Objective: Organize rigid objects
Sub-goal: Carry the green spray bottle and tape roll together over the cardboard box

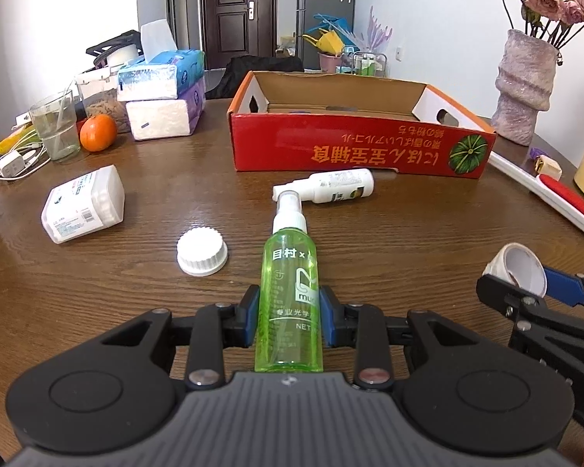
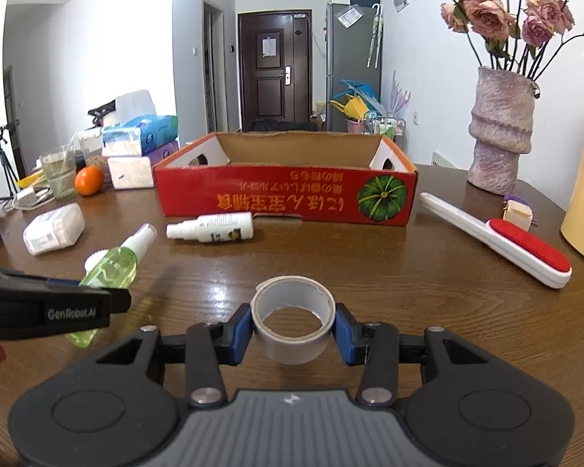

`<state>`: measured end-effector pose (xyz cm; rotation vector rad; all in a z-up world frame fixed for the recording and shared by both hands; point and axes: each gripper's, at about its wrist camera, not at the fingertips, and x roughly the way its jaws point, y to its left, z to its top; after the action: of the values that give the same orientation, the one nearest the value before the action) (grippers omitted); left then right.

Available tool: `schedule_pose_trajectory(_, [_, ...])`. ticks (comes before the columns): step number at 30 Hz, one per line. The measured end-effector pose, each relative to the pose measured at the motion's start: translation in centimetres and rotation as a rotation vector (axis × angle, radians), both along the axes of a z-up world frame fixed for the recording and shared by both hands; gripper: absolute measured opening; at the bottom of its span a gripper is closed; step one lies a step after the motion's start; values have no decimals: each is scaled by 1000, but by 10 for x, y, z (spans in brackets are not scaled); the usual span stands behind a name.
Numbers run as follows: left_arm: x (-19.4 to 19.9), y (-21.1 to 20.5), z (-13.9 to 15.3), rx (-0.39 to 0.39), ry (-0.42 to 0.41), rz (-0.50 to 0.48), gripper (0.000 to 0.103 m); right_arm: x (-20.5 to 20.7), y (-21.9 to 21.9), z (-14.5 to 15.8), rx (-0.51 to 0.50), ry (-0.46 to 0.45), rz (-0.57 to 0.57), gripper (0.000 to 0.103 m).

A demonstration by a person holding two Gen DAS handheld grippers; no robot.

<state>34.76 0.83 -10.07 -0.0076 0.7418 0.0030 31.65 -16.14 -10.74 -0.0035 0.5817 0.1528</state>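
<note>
Left gripper (image 1: 291, 313) jaws clamped on green spray bottle (image 1: 290, 292); right gripper (image 2: 292, 329) jaws clamped on tape roll (image 2: 293, 321).

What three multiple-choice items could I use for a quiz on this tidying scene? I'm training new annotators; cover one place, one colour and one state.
1. Where does the white spray bottle lie?
A. inside the red box
B. on the table in front of the red box
C. on the tissue packs

2. What colour is the bottle in the left tongs?
A. green
B. blue
C. orange

3. What state are the right tongs in?
A. open, empty
B. shut on a tape roll
C. shut on a cap

Key: B, it lies on bare wood before the box; A, its body is clear green; B, both pads press the roll's sides.
</note>
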Motion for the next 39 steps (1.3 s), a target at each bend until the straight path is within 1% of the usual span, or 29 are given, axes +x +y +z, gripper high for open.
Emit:
schedule_pose_trajectory(10, [7, -15, 23, -8, -42, -14, 31, 8, -16, 24, 7, -60, -24, 43])
schedule_pose_trajectory(21, [27, -33, 47, -28, -87, -27, 31, 25, -29, 41, 7, -94, -51, 43])
schedule_pose_trajectory(31, [57, -40, 58, -62, -115, -18, 31, 57, -38, 53, 9, -132, -76, 43])
schedule_pose_trajectory(39, [87, -44, 62, -87, -130, -9, 31, 87, -42, 53, 21, -141, -82, 43])
